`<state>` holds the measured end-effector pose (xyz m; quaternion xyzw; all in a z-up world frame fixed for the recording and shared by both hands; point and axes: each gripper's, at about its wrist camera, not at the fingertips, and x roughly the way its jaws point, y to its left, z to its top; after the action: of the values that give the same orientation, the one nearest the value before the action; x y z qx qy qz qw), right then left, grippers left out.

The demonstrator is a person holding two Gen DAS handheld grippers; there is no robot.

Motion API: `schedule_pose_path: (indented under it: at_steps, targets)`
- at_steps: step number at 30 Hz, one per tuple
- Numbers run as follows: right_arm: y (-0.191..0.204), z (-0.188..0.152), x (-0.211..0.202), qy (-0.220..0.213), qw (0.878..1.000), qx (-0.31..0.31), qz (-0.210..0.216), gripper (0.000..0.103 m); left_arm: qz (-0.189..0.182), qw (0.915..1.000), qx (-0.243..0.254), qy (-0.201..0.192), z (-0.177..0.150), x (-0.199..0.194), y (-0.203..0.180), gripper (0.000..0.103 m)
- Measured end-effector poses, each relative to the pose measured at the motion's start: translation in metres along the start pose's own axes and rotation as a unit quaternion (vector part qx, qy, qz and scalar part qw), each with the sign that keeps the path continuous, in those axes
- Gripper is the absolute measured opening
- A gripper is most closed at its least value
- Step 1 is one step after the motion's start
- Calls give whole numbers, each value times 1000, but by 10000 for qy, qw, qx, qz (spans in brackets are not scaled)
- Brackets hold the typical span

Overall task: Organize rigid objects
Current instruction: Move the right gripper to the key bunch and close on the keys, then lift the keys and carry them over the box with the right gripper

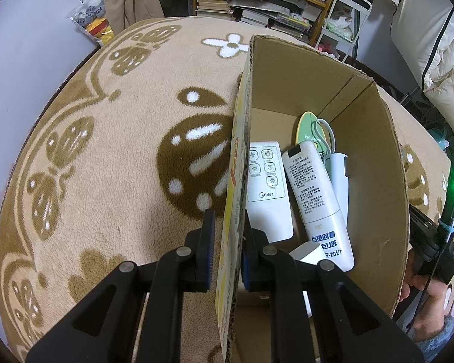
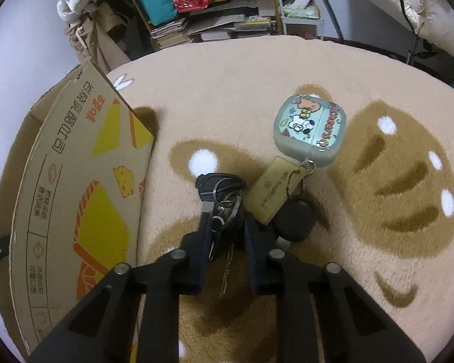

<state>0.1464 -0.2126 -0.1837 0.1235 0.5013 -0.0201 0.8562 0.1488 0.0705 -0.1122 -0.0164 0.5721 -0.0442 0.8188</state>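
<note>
My left gripper (image 1: 227,220) is shut on the near wall of an open cardboard box (image 1: 240,139), one finger outside, one inside. Inside the box lie a white Midea remote (image 1: 268,187), a longer white remote (image 1: 316,202) face down, a green oval item (image 1: 310,128) and a pale blue device (image 1: 337,171). In the right wrist view a bunch of keys (image 2: 222,199) lies on the rug with a gold tag (image 2: 272,189), a black round fob (image 2: 295,219) and a cartoon case (image 2: 310,128). My right gripper (image 2: 227,224) straddles the keys, jaws partly closed around them.
A beige rug with brown patterns (image 1: 106,151) covers the surface. The box's printed outer wall (image 2: 84,187) stands just left of the right gripper. Shelves with books and bags (image 1: 257,3) stand behind. The other hand and gripper handle show at the right edge (image 1: 435,248).
</note>
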Motion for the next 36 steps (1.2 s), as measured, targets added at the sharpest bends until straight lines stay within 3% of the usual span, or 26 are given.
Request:
schedule_pose_path:
  at_steps: [10, 19, 29, 36]
  targets:
    - [5, 2, -24, -370, 9988, -80, -323, 8, -4, 10000, -6, 5, 1, 0, 0, 14]
    - [15, 12, -56, -702, 9970, -127, -315, 8, 14, 10000, 6, 10, 1, 0, 0, 14]
    - [46, 26, -117, -1391, 9894, -407, 54, 8, 14, 10000, 18, -2, 1, 0, 0, 14]
    - [83, 31, -165, -1872, 9779, -740, 563, 8, 19, 10000, 24, -2, 1, 0, 0, 13]
